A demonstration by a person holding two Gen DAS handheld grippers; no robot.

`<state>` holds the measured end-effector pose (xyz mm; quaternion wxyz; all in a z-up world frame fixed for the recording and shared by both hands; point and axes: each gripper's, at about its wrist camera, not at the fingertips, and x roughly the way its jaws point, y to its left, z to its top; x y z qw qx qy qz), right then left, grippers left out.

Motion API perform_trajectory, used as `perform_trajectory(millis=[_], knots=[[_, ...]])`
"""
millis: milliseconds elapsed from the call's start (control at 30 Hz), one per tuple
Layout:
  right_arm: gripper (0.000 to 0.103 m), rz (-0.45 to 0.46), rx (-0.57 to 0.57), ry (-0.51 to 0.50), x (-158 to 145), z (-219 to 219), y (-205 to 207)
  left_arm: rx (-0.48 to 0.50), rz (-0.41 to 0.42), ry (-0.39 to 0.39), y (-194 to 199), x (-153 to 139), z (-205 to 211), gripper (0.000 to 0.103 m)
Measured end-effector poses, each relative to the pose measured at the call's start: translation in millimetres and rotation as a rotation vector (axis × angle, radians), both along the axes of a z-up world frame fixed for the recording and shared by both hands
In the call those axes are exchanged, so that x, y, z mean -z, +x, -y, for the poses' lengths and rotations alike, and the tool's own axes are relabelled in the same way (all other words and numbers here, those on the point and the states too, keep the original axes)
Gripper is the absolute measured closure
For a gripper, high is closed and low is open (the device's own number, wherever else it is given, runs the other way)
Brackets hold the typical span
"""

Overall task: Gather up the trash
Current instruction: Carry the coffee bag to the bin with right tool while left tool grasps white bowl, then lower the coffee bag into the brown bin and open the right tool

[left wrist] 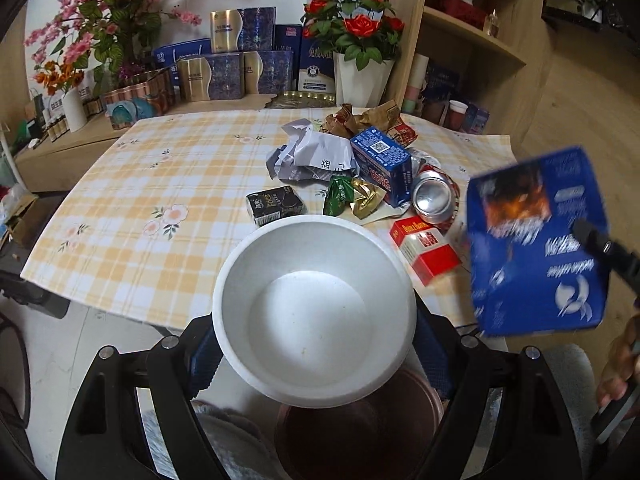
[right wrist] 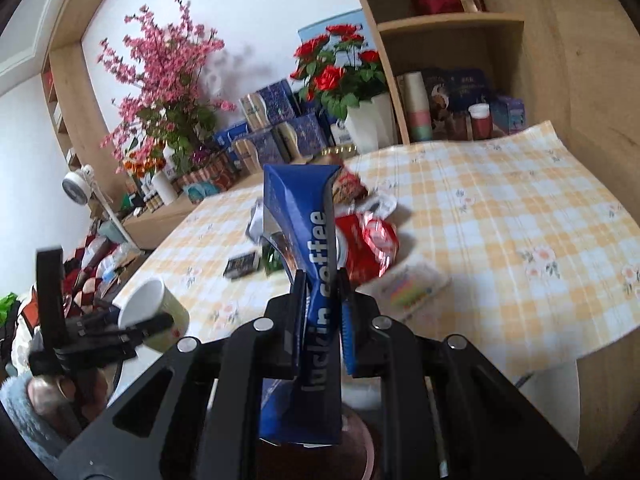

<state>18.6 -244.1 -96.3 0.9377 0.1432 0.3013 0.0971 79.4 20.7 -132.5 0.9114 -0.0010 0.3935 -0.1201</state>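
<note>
With the left gripper clamped on the white bowl and the right gripper pinching the blue coffee bag, both above the brown bin, hold each squarely over its mouth before letting go.

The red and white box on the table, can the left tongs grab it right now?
Probably not. The left tongs are already full, clamped on the white bowl, though nothing blocks the red and white box.
</note>
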Motion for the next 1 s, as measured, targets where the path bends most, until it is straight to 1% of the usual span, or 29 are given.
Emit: perform_trajectory(millis=[233, 300, 400, 567, 700, 800, 867, 1000], knots=[[0.085, -0.073, -0.046, -0.023, 22, -18, -19, -0.011, 0.008, -0.024, -27, -2, -11, 0.023], [0.085, -0.1, -0.057, -0.028, 31, -23, -21, -0.018, 0.004, -0.031, -31, -1, -15, 0.023], [0.085, -0.144, -0.072, -0.006, 44, -28, -22, -0.021, -0.005, -0.046, -35, 2, -18, 0.023], [0.085, -0.214, -0.125, -0.022, 68, -43, -23, -0.022, -0.01, -0.046, -39, 6, -21, 0.023], [0.085, -0.227, -0.163, -0.001, 75, -50, -23, -0.032, -0.021, -0.05, -37, 10, -24, 0.023], [0.085, -0.221, -0.208, -0.032, 72, -60, -26, -0.04, -0.029, -0.059, -36, 12, -26, 0.023], [0.085, -0.222, -0.241, -0.018, 71, -64, -29, -0.044, -0.023, -0.063, -37, 11, -28, 0.023], [0.085, -0.276, -0.288, 0.008, 81, -70, -27, -0.06, -0.021, -0.071, -38, 9, -35, 0.023]])
